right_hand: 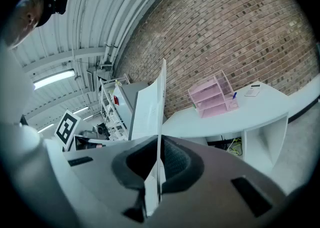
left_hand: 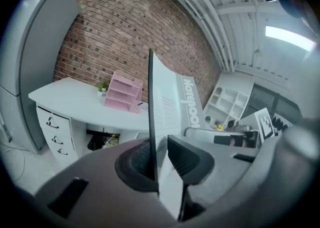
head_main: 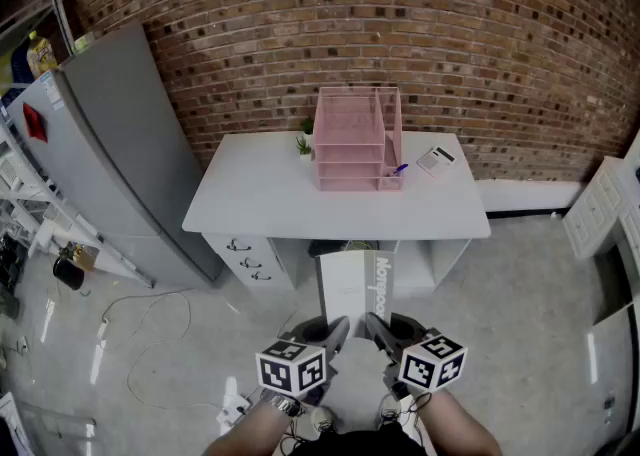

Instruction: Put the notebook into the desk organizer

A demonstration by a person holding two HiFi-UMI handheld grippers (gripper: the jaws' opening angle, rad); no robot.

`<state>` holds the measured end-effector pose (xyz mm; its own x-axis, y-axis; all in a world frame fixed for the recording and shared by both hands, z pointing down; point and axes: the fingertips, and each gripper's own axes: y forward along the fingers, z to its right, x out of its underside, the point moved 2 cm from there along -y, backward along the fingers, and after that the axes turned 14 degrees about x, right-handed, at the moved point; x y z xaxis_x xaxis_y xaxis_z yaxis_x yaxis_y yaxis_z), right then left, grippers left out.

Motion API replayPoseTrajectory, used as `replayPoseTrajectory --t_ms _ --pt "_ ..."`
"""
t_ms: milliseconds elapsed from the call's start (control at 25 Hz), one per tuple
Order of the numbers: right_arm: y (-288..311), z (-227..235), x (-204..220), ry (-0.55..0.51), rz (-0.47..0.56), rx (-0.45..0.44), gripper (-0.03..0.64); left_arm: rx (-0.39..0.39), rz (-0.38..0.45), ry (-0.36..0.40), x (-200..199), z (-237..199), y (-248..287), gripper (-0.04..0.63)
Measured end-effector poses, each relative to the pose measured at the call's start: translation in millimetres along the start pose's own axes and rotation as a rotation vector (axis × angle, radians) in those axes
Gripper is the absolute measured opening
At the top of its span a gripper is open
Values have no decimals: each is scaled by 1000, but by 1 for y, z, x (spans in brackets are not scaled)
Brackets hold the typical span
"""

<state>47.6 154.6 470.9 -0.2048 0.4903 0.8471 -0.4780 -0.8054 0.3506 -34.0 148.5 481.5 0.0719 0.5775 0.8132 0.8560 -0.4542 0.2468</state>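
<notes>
Nearest: two bare forearms at the bottom of the head view, each behind a gripper with a marker cube.

Left gripper: jaws narrowly apart and clamped on the near left corner of the notebook. Dark cover edge lies against one pad, white pages against the other.

Right gripper: jaws all but together, pinching the notebook's near right corner. Only a thin white edge passes between the pads.

Notebook is held between the two grippers, off the pale floor, its far end tipped up toward the desk. Grey-white cover with large printed lettering along one side. Well short of the organizer, in front of the desk's open knee space.

White desk comes next, with drawers under its left side.

On the desk top, toward the back: pink mesh desk organizer, several stacked trays, upright. A small potted plant stands just beside its left. A blue pen lies at its right foot, and a calculator a little further right.

To the left stands a tall grey cabinet. A brick wall lies behind everything.
</notes>
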Motion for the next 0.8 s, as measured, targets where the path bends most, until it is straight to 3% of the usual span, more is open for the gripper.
replayPoseTrajectory --t_ms 800 --pt "14 -31 8 -11 6 9 15 33 15 -10 -1 -17 -31 58"
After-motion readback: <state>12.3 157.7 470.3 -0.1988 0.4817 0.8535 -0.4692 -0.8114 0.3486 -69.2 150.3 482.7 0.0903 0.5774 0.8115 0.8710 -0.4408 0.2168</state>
